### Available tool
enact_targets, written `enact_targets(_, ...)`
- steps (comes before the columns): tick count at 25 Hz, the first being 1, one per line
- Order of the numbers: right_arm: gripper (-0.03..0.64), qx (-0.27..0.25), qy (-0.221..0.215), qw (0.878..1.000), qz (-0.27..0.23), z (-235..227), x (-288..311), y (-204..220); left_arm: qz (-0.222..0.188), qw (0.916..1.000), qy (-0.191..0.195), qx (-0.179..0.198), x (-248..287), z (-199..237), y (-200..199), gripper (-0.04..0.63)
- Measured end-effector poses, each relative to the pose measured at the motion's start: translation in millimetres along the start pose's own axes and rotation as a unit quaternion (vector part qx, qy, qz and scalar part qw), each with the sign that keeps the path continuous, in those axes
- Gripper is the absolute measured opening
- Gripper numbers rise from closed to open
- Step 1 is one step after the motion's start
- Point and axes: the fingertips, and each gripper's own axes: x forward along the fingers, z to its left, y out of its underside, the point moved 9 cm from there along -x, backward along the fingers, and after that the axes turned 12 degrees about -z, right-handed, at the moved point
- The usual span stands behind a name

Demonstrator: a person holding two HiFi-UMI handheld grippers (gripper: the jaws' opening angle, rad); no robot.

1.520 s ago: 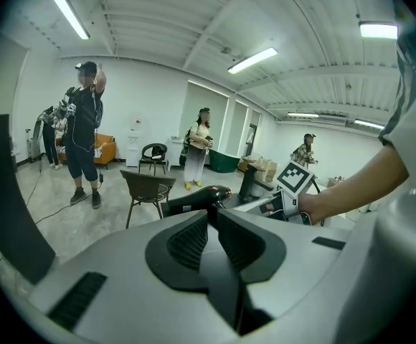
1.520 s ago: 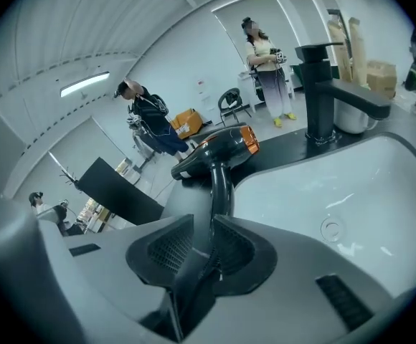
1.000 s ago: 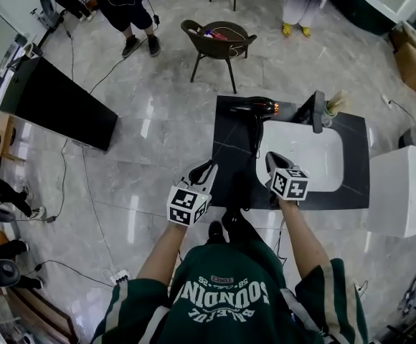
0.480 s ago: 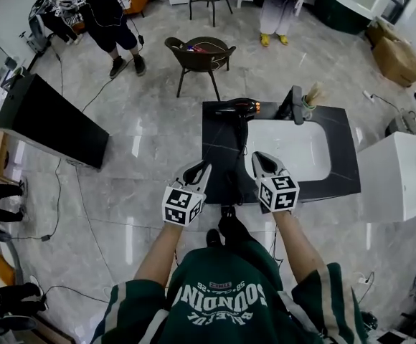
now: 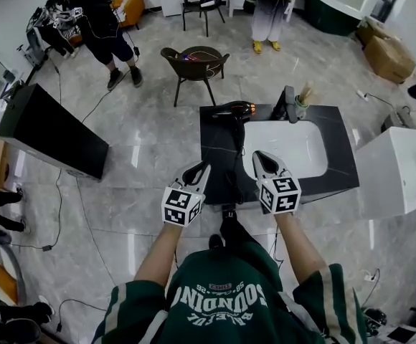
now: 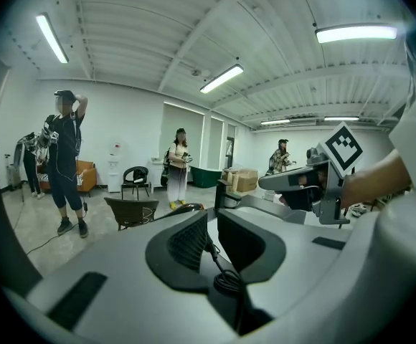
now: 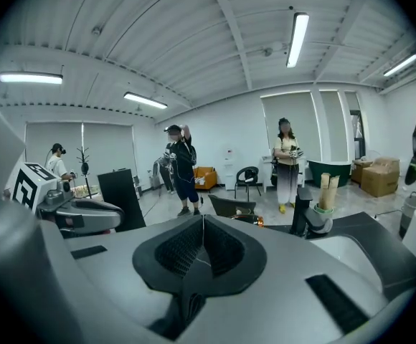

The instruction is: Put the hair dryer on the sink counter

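Room: I am looking down on a polished grey floor (image 5: 158, 135), with a dark counter (image 5: 219, 149) ahead of me and a white sink (image 5: 287, 149) set into it. A chair (image 5: 194, 57) and a few people (image 5: 97, 27) are beyond.
Head view, dryer: the hair dryer (image 5: 228, 110) lies on its side on the far left part of the counter, beside the sink and left of the faucet (image 5: 288, 104) and a cup (image 5: 303, 99) of sticks.
Head view, hands: my left gripper (image 5: 199, 169) and right gripper (image 5: 260, 160) hang over the near edge of the counter, well apart from the dryer. Neither touches it.
Left gripper view: the jaws stand a little apart with nothing pinched. A black cord (image 6: 226, 282) shows through the gap. I judge that it lies on the counter beyond the pads, though I cannot rule out a light touch. The dryer peeks out just above the left jaw, farther off.
Right gripper view: the jaws are clenched pad to pad and empty. The faucet and cup stand ahead to the right.
Done: as I read it, the dryer is on the counter and let go of, so the placing looks complete.
Left to do: nothing much that I can see, except perhaps tidying the cord.
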Motion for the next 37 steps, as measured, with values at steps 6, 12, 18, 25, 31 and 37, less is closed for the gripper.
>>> enact_targets(6,0.043,0.001,0.005,1.000,-0.005,6.3,-8.2,-1.2,-0.003,1.0000,0.006,0.006,-6.9,-1.9,-3.9,0.054)
enact_targets(12,0.043,-0.001,0.007,1.000,-0.002,4.3,-16.5,2.1,0.000,0.9999,0.008,0.010,-8.7,-5.9,-3.2,0.054)
enact_targets(18,0.041,-0.004,0.005,1.000,0.000,7.4,-19.3,1.9,-0.001,0.9999,0.010,0.011,-9.7,-6.5,-4.0,0.054)
enact_targets(25,0.041,-0.006,0.007,1.000,0.002,4.0,-23.8,0.5,0.002,0.9998,0.018,0.011,-5.6,-12.3,-5.8,0.054)
enact_targets(31,0.041,-0.007,0.007,1.000,0.007,0.2,-20.2,3.8,0.004,0.9998,0.019,0.009,-0.2,-8.1,-2.8,0.054)
enact_targets(37,0.041,-0.010,0.005,1.000,0.008,-5.3,-15.2,2.4,0.004,0.9997,0.020,0.008,8.0,-6.1,-2.3,0.054)
